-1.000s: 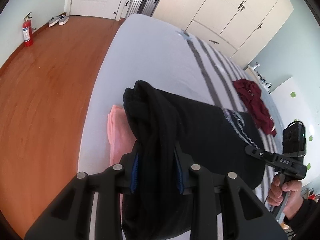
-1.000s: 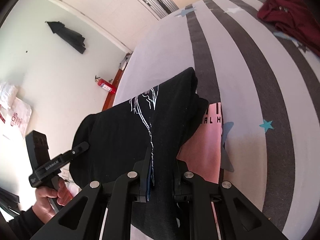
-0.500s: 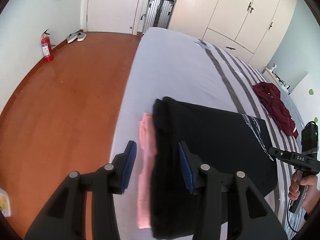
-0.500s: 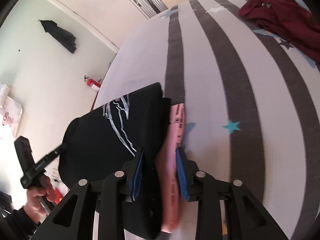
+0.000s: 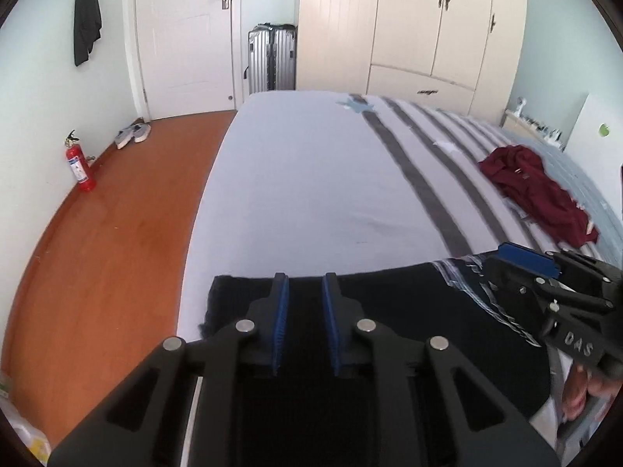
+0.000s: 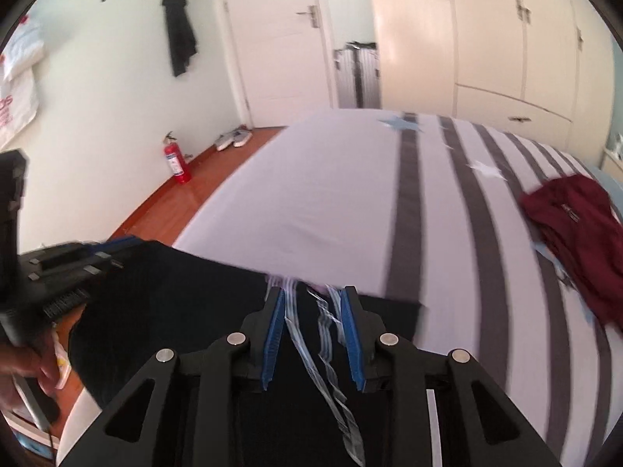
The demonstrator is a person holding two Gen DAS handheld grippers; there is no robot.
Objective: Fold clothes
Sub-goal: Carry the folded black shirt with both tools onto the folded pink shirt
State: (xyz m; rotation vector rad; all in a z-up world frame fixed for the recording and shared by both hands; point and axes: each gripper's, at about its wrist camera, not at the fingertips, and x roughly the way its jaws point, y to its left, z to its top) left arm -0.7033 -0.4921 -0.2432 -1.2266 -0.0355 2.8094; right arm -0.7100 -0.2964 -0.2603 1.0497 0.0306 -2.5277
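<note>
A folded black garment with a pale printed design lies at the near end of the striped bed. My left gripper is open and empty, its blue pads just above the garment's left part. My right gripper is open and empty over the printed part of the same garment. Each gripper shows in the other's view, the right one and the left one. A crumpled dark red garment lies at the right of the bed; it also shows in the right wrist view.
The bed's left edge drops to a wooden floor. A red fire extinguisher stands by the left wall, shoes near the door. A silver suitcase and white wardrobes stand beyond the bed.
Both grippers let go of the black garment, which now lies flat over the pink garment, hiding it. Both grippers have drawn back and tilted up toward the room.
</note>
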